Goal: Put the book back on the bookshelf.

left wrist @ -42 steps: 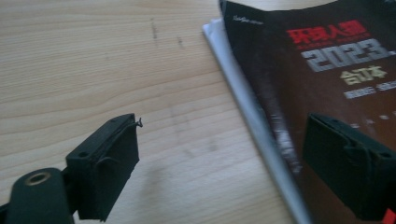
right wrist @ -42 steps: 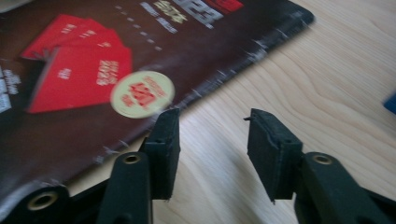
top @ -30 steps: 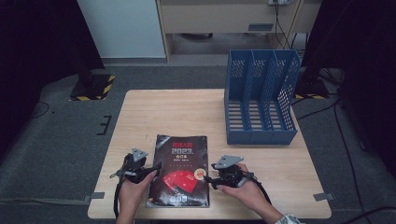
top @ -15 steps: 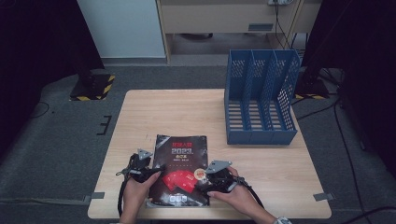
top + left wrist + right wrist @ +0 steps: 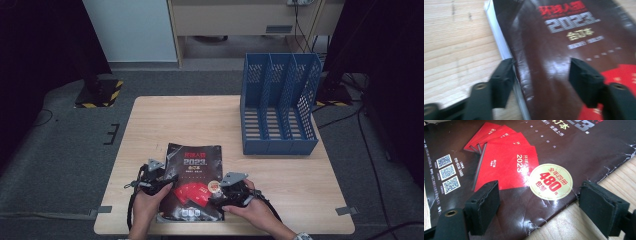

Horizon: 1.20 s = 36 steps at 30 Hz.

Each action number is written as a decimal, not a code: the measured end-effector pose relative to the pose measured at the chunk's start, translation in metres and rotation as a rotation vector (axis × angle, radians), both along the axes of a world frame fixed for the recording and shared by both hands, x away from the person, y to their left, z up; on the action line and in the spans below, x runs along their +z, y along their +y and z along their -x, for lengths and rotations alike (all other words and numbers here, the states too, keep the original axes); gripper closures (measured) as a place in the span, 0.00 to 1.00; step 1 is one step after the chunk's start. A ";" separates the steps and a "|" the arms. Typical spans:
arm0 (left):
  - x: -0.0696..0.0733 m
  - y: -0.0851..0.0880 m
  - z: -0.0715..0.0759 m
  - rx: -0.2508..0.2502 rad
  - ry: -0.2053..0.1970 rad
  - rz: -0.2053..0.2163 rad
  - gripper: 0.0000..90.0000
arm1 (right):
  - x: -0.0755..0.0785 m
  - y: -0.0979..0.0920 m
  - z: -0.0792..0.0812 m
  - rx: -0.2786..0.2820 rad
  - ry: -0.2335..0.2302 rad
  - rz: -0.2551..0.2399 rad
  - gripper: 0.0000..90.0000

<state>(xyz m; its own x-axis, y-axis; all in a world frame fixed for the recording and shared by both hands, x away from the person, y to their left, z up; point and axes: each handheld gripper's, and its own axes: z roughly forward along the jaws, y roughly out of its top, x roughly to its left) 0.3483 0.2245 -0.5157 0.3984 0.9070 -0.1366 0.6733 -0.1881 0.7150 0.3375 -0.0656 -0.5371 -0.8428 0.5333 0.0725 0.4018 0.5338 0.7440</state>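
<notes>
1. A light wooden bench [image 5: 200, 120] stands on a dark grey carpeted floor [image 5: 60, 165].
2. A blue file rack [image 5: 278, 111] with three upright compartments and perforated walls stands on the bench's far right part, open at the top.
3. Grey tape strips [image 5: 346, 210] sit on the floor at the bench's near corners.
4. A yellow-and-black striped base [image 5: 100, 94] lies on the floor beyond the bench's far left corner.
5. A pale cabinet [image 5: 235, 20] stands against the back, a white panel [image 5: 130, 30] to its left.
6. Black cables [image 5: 370, 150] trail over the floor on the right.
</notes>
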 end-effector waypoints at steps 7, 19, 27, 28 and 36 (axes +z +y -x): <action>0.000 -0.012 0.006 -0.089 0.042 0.000 0.52 | 0.000 0.000 0.001 -0.001 -0.002 0.000 0.19; 0.009 -0.023 0.008 -0.142 -0.010 0.011 0.58 | 0.000 -0.002 0.001 0.012 0.001 0.000 0.19; 0.005 -0.024 -0.002 -0.117 -0.012 0.056 0.58 | 0.000 -0.002 0.001 0.013 0.000 0.001 0.19; 0.005 -0.025 -0.003 -0.115 -0.013 0.064 0.55 | 0.000 -0.002 0.001 0.013 0.000 0.001 0.19; 0.009 -0.039 0.000 -0.182 -0.059 -0.030 0.58 | 0.000 -0.002 0.001 0.015 0.000 0.000 0.19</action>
<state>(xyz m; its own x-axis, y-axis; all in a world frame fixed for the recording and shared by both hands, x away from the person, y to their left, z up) 0.3484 0.1850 -0.5065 0.5630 0.8224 -0.0824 0.5833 -0.3247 0.7445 0.3363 -0.0675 -0.5372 -0.8506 0.5208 0.0726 0.3939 0.5397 0.7440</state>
